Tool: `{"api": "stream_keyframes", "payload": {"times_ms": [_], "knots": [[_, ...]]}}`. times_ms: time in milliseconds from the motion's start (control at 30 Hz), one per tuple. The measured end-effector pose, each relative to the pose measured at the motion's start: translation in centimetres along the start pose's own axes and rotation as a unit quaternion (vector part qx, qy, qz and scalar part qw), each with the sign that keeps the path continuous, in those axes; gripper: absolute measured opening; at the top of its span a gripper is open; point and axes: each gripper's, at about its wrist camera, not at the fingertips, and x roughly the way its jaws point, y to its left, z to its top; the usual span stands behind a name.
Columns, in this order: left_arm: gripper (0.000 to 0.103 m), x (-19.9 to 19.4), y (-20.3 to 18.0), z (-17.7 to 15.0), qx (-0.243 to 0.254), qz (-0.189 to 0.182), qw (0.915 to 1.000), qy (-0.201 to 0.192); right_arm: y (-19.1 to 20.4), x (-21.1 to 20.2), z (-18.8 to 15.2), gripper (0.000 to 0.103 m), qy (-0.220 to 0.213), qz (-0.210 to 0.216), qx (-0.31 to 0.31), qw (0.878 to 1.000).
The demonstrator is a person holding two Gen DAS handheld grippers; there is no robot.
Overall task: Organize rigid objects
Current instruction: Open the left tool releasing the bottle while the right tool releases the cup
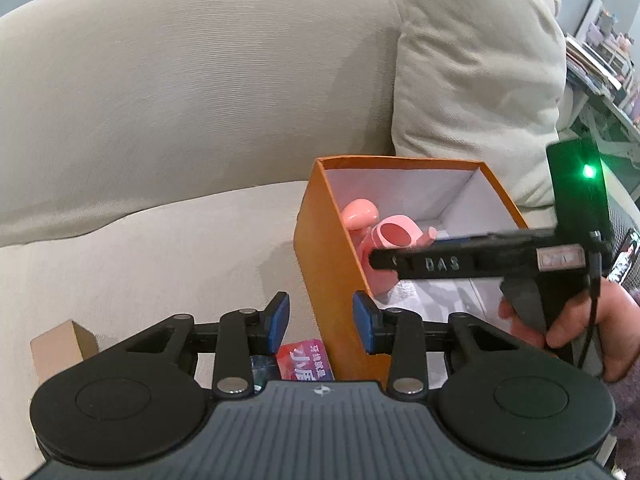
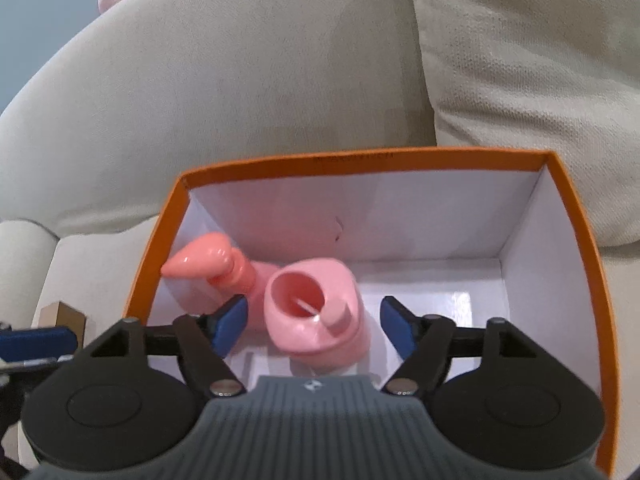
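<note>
We see the orange cardboard box [image 2: 576, 248], white and smooth inside, standing on the ribbed beige sofa seat [image 1: 140, 248]; within it lie two glossy pink plastic pieces, a hollow rounded cup [image 2: 316, 312] and a cone-tipped piece [image 2: 208, 260] against its left wall. Our right gripper [image 2: 314, 322] hangs over the box, blue pads spread clear of the cup. Our left gripper [image 1: 322, 322] straddles the box's near-left wall, jaws apart, not pressing, above a glossy red packet [image 1: 304, 362].
</note>
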Motion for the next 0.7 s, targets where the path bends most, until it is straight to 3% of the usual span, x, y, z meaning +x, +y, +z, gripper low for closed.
{"api": "stream_keyframes", "payload": {"times_ms": [133,300,633,700], "knots": [[0.043,-0.3,0.7,-0.5,-0.017,-0.003,0.9999,-0.001,0.6,0.2,-1.0,0.068,0.024,0.002,-0.014,1.000],[0.043,-0.4,1.3,-0.8,-0.024,-0.002,0.9997,0.001,0.8,1.2,-1.5,0.042,0.032,-0.015,-0.014,0.999],[0.043,0.0,2.6,-1.0,-0.038,0.002,0.9993,0.002,1.8,3.2,-1.3,0.043,0.044,-0.001,0.002,0.999],[0.043,0.0,2.7,-1.1,-0.042,0.004,0.9991,0.003,1.8,3.7,-1.5,0.038,0.050,0.001,0.010,0.999]]}}
